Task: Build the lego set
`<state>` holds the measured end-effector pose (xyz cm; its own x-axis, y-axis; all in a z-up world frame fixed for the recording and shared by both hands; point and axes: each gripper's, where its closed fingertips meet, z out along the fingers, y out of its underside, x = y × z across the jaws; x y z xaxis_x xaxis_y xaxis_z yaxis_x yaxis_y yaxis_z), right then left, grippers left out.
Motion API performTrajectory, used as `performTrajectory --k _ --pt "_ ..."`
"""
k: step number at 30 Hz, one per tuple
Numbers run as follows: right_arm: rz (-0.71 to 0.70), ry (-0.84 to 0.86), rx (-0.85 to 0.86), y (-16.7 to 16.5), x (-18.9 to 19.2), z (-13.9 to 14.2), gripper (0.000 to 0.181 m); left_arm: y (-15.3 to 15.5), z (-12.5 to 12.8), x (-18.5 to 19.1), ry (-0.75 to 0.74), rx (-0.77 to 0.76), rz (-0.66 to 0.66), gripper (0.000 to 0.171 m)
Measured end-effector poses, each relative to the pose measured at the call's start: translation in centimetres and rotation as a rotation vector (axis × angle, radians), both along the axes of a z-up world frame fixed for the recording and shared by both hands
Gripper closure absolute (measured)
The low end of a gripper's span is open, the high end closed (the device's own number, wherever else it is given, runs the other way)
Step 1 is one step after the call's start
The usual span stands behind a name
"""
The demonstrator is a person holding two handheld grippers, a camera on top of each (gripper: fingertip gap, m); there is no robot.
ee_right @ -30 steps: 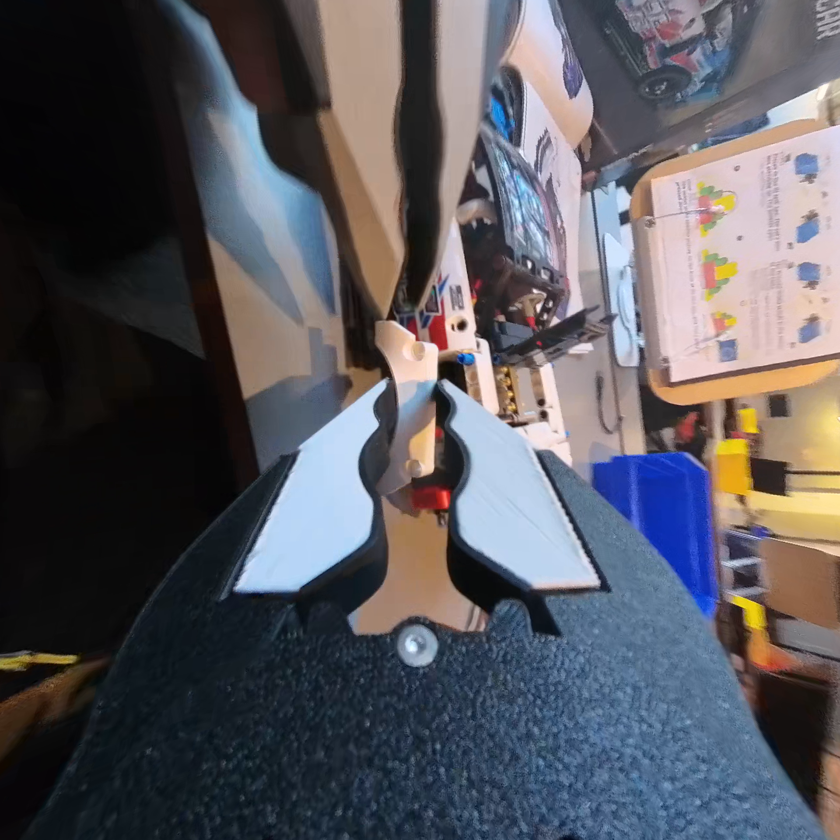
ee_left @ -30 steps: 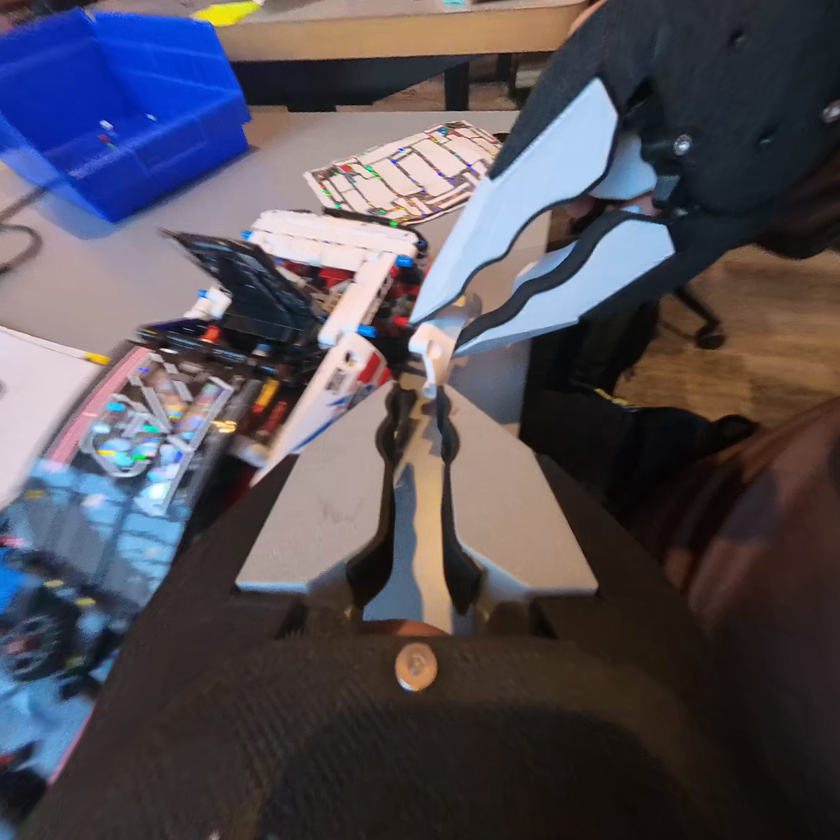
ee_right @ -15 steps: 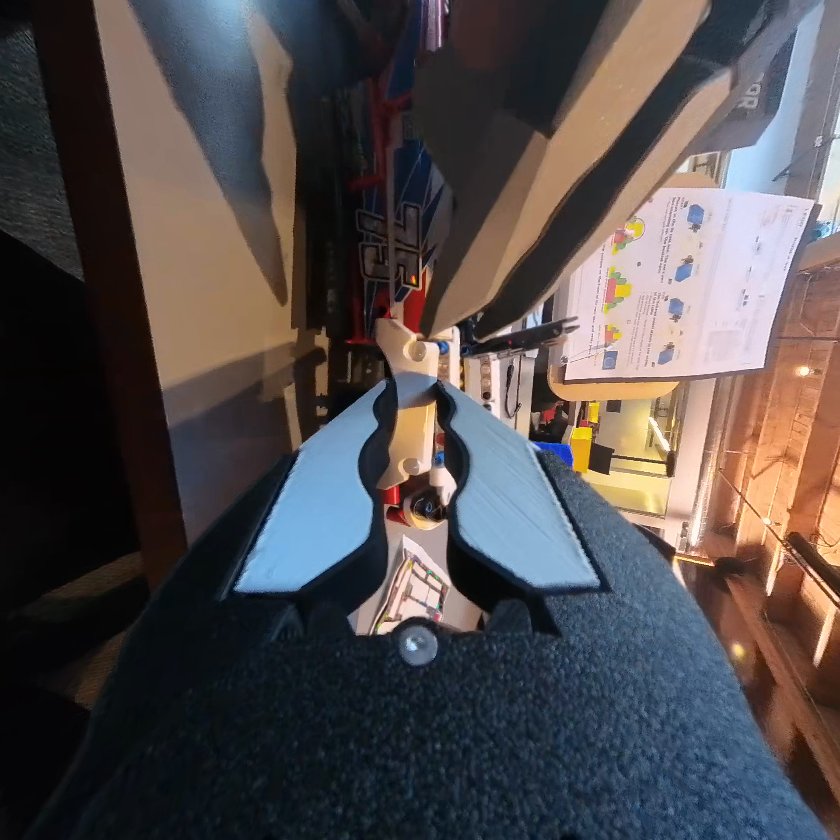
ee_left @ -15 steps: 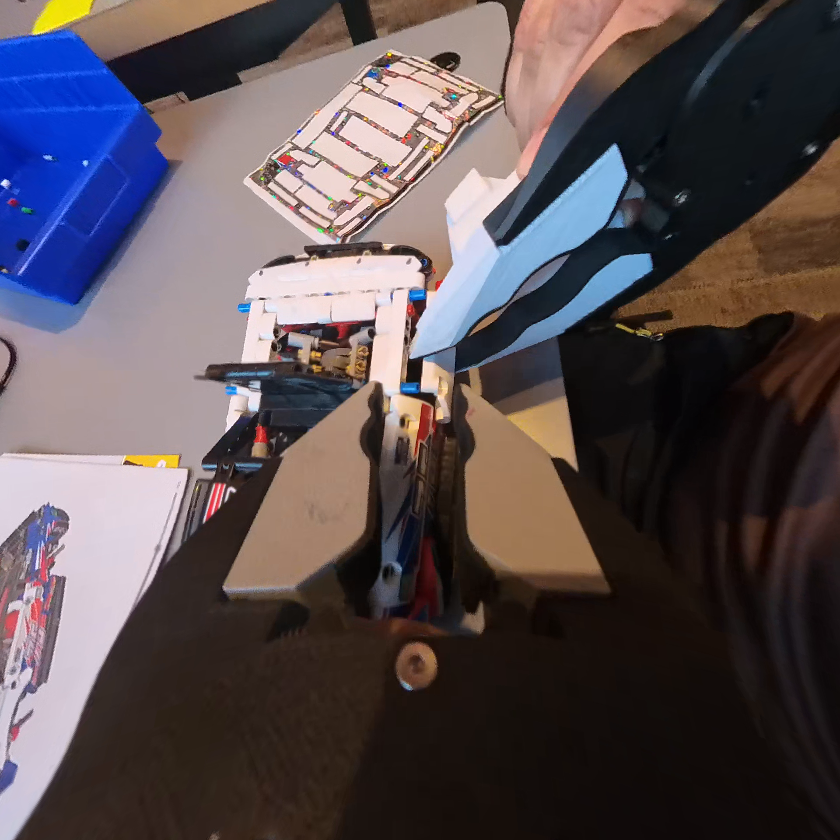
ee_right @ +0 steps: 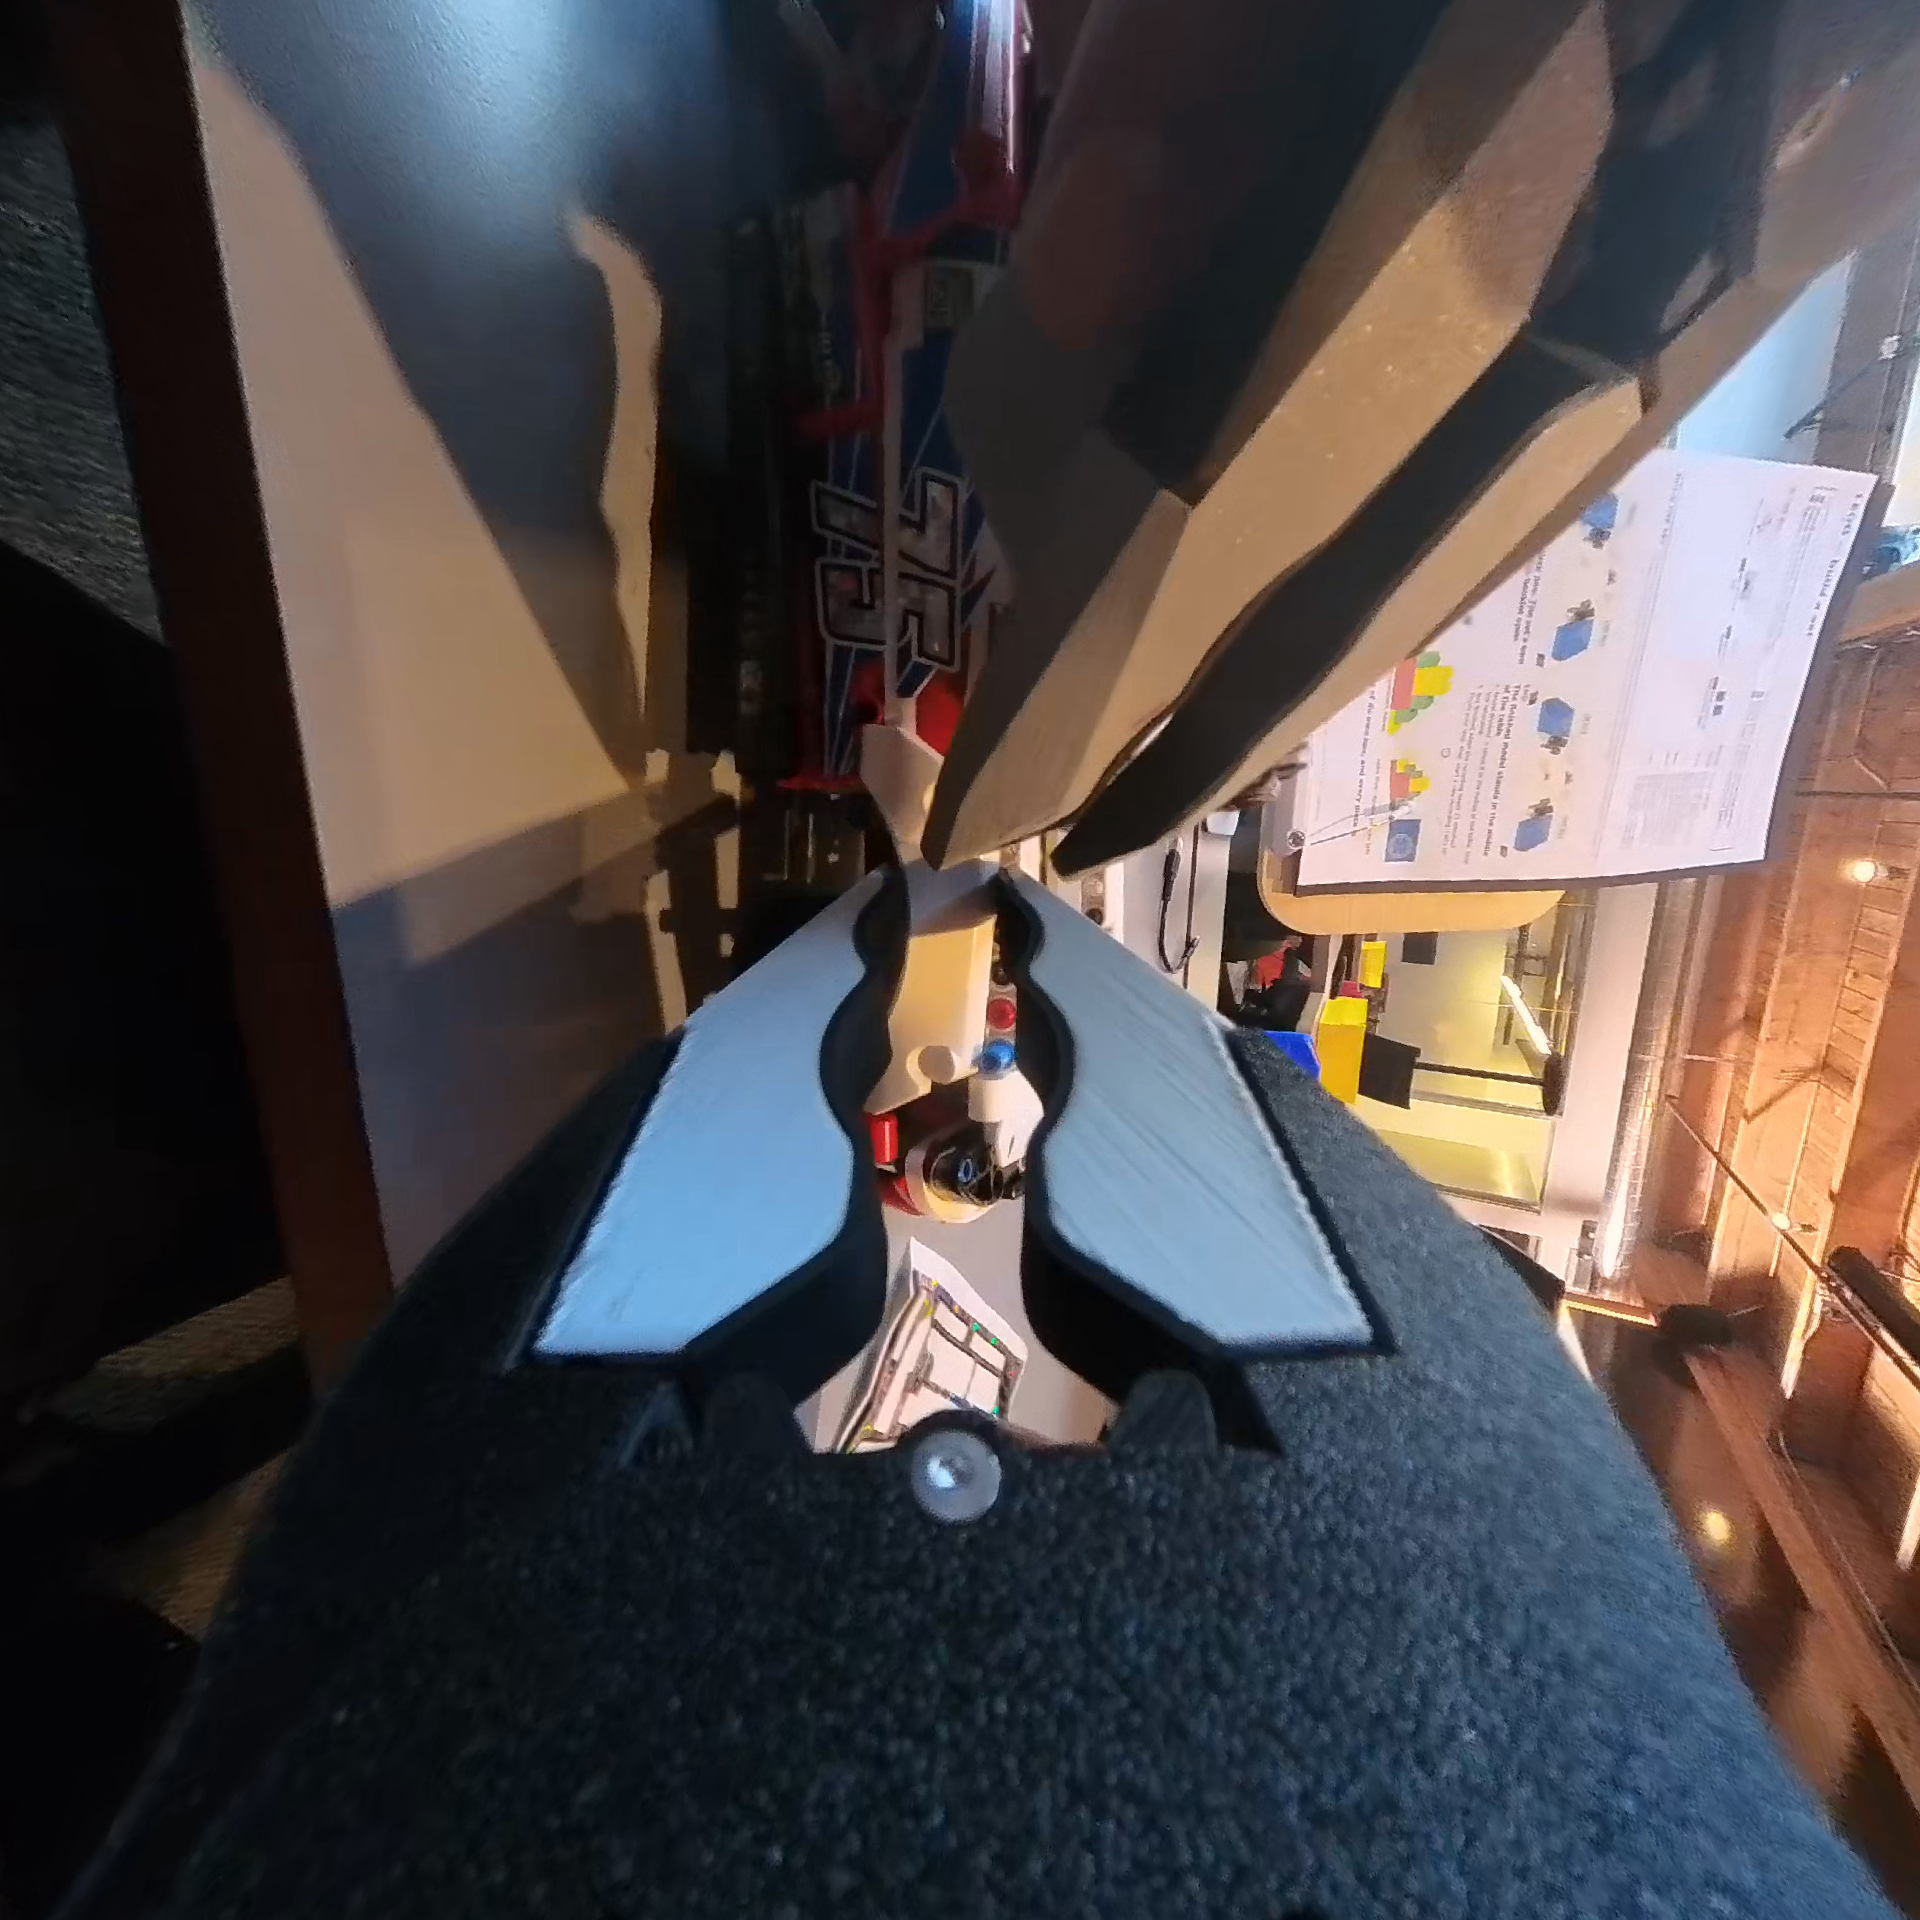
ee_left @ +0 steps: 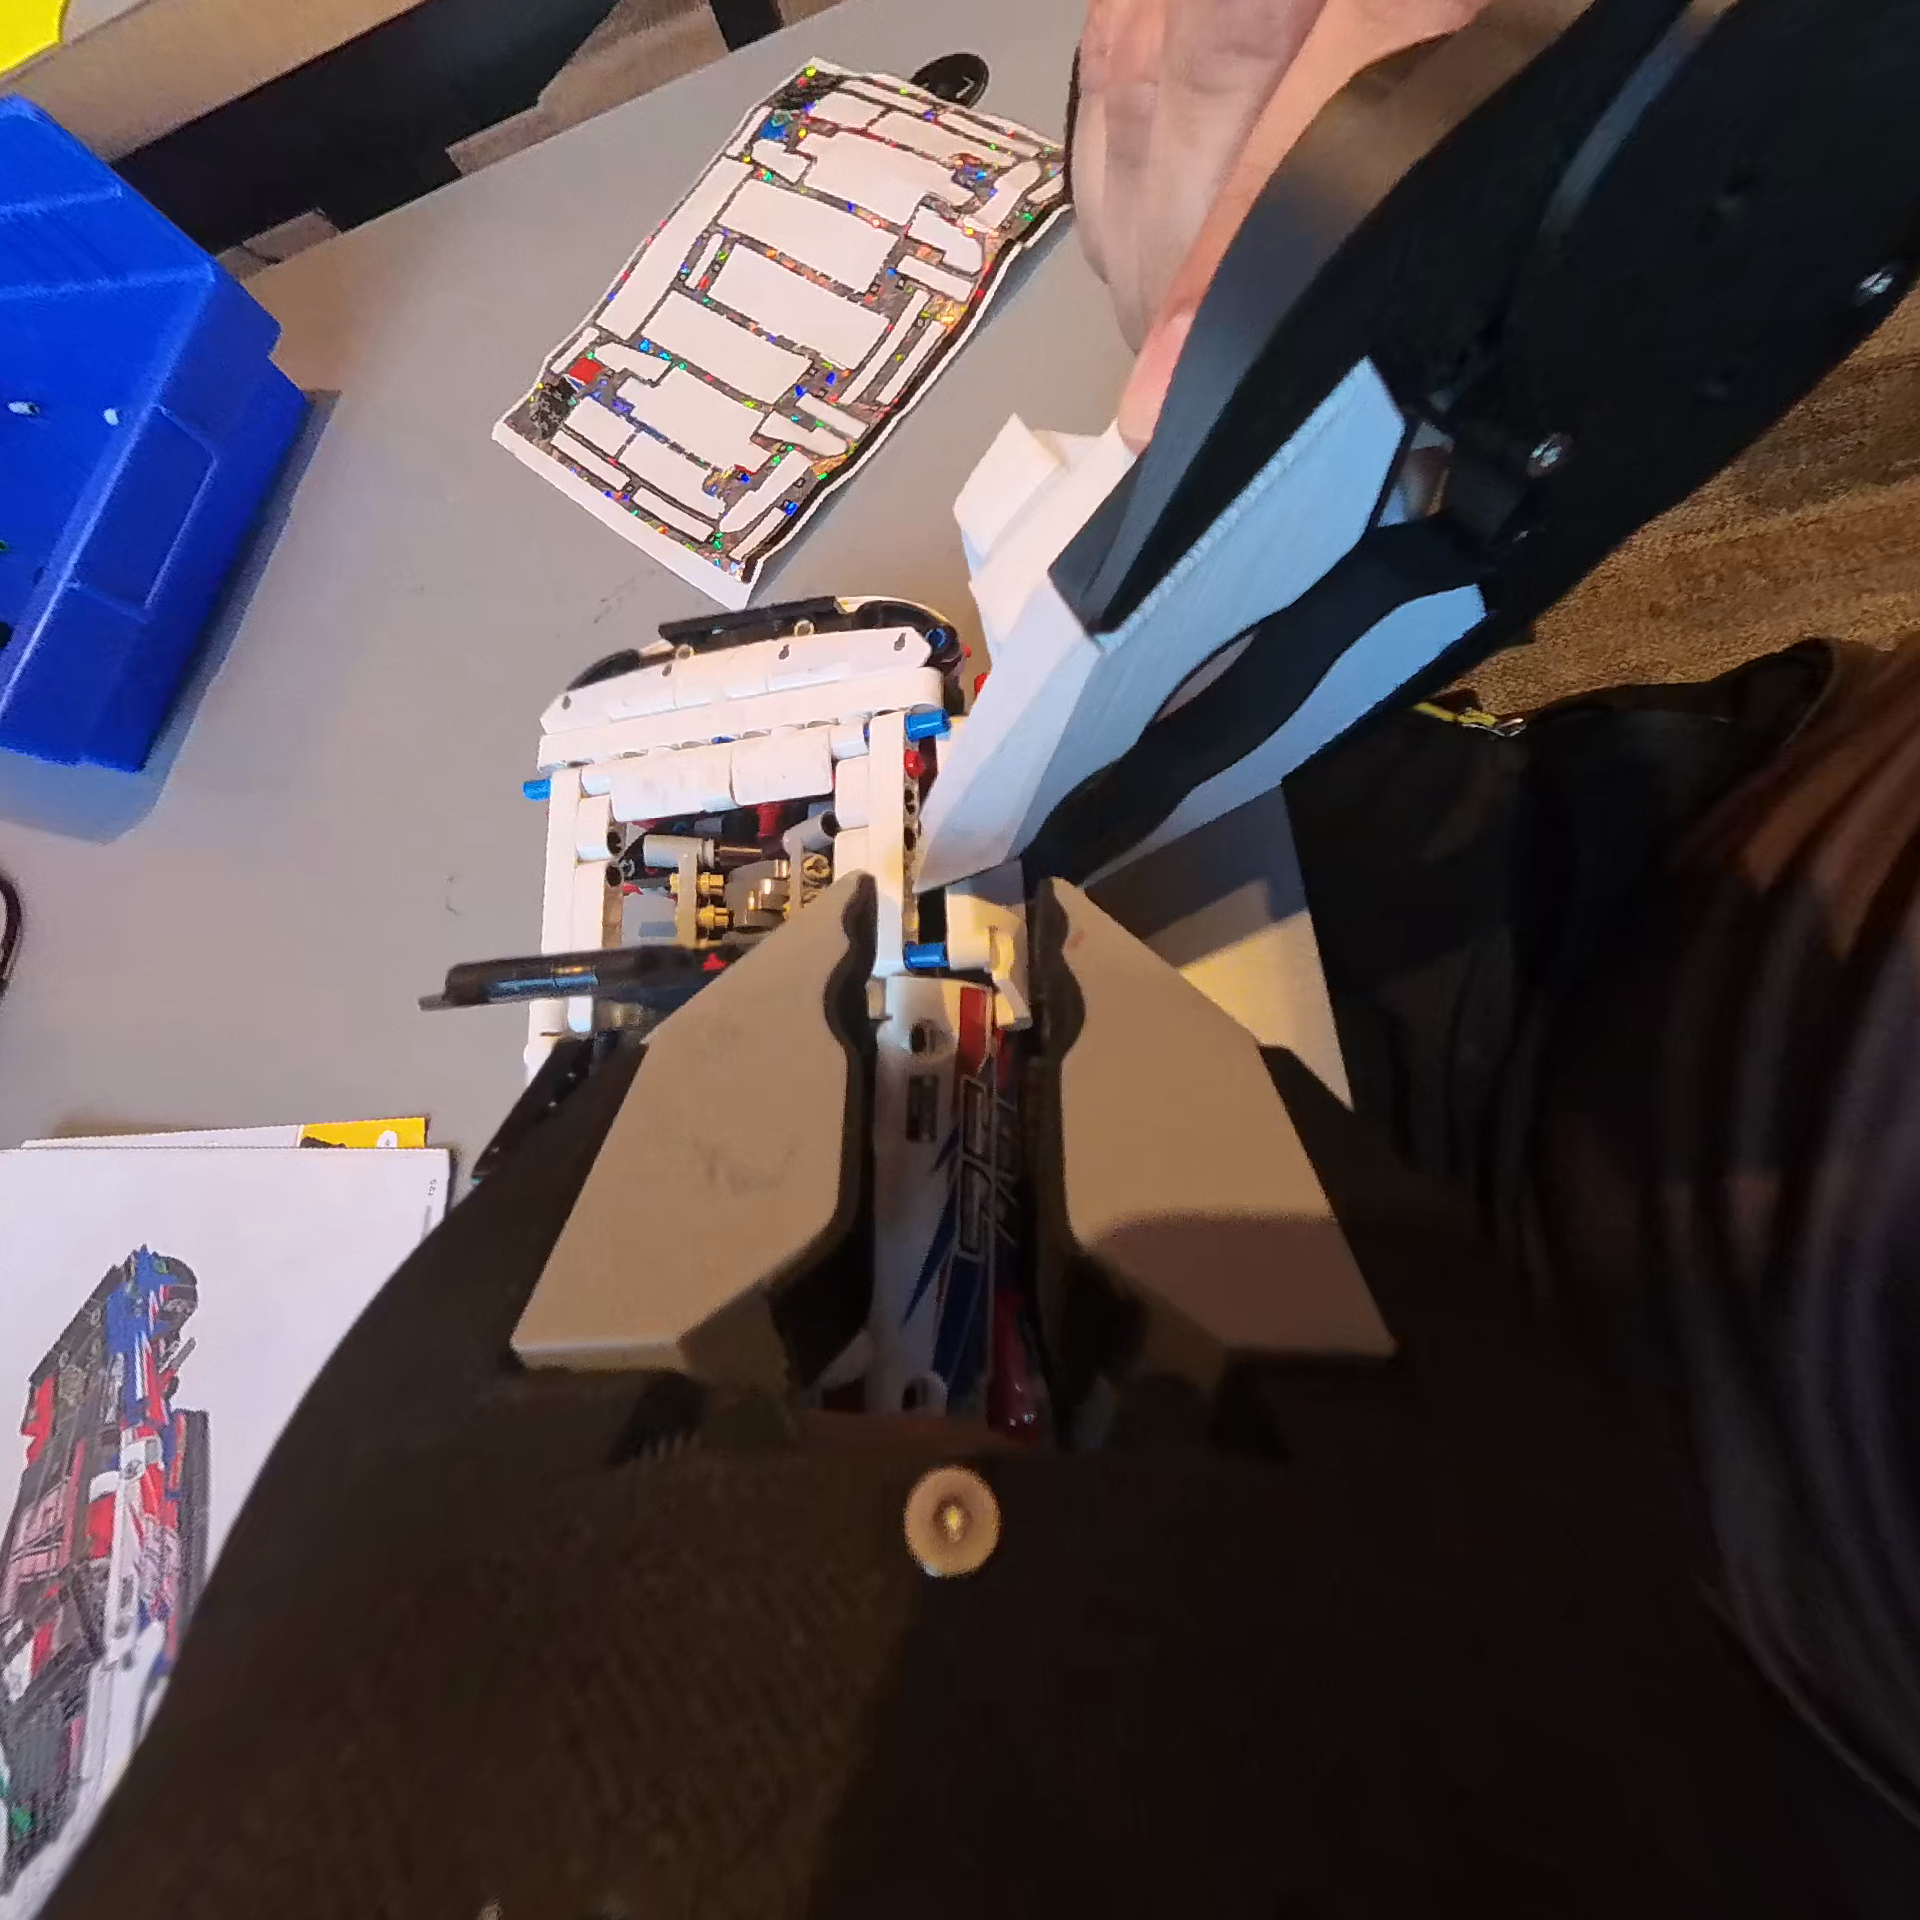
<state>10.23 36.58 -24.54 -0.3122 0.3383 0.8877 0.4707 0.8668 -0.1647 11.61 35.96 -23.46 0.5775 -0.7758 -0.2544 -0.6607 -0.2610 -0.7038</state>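
Lego car [ee_left: 727,790] on grey bench [ee_left: 343,644], white frame, blue pins, near bench edge. Left claw [ee_left: 951,914] clamped on car's decorated side panel [ee_left: 961,1143]. Right claw [ee_right: 945,894] gripping small white piece [ee_right: 940,971], tips meeting left claw's at car side. Sticker sheet [ee_left: 790,312] beyond car; blue bin [ee_left: 114,468] far left; booklet [ee_left: 135,1403] near left.

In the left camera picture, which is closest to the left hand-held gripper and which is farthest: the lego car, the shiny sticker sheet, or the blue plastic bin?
1. White, red and blue lego car: clamped between the left hand-held gripper fingers.
2. Shiny, mostly peeled sticker sheet: straight ahead, beyond the car on the grey table.
3. Blue plastic bin: far off at the left edge.
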Motion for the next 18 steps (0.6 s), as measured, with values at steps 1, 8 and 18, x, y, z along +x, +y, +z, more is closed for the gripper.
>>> performTrajectory --k 1,8,18 --pt "0.001 -0.002 -0.009 0.0 0.0 0.0 0.164 0.0 0.1 0.1 0.003 0.000 -0.006 0.145" --pt "-0.005 -0.020 -0.072 0.0 0.1 -0.2 0.164 -0.1 0.0 0.2 0.006 -0.025 -0.022 0.146" --pt "0.010 -0.081 -0.152 -0.2 0.2 -0.1 0.164 -0.1 1.1 0.0 -0.033 -0.005 -0.028 0.128"
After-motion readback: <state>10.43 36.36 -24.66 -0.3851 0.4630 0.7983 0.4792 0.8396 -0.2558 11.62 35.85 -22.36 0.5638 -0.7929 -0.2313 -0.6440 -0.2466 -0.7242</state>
